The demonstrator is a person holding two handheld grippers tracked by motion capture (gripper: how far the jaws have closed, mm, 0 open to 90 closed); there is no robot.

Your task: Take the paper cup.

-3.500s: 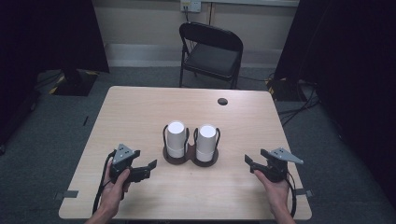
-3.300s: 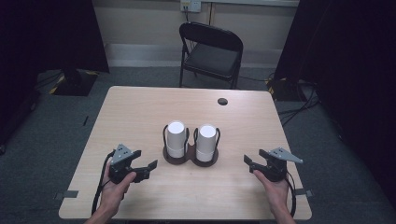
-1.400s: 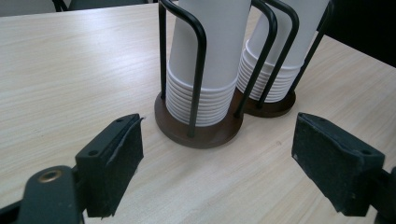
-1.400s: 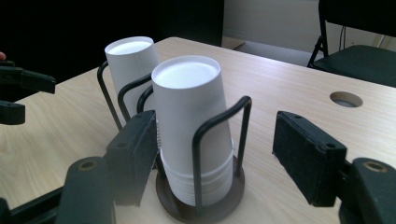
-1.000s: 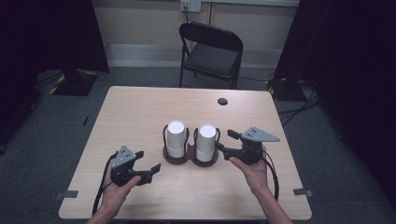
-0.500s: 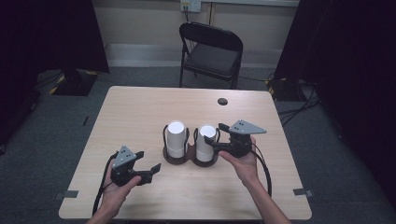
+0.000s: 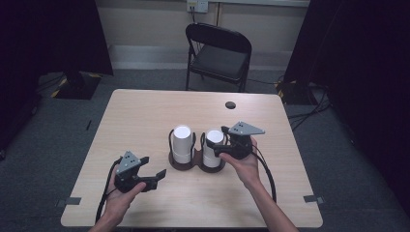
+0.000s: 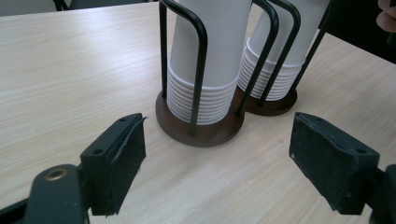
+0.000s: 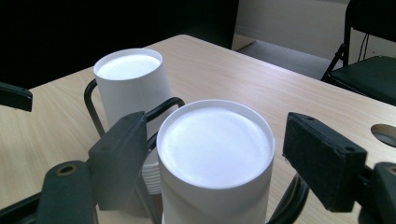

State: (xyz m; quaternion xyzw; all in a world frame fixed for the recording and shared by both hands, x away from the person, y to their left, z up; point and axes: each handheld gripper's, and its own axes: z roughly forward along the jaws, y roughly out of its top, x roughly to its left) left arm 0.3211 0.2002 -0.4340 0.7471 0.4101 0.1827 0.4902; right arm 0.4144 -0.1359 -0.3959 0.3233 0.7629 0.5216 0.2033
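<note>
Two upright cup stacks (image 7: 182,143); right hand-held gripper (image 9: 215,158) gapes around one, left hand-held gripper (image 8: 217,161) released.

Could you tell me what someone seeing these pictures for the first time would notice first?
Two stacks of white paper cups stand upside down in black wire holders at the middle of the wooden table. The right gripper has its open jaws on either side of the top of the right-hand stack, while the left gripper rests open near the table's front edge.
</note>
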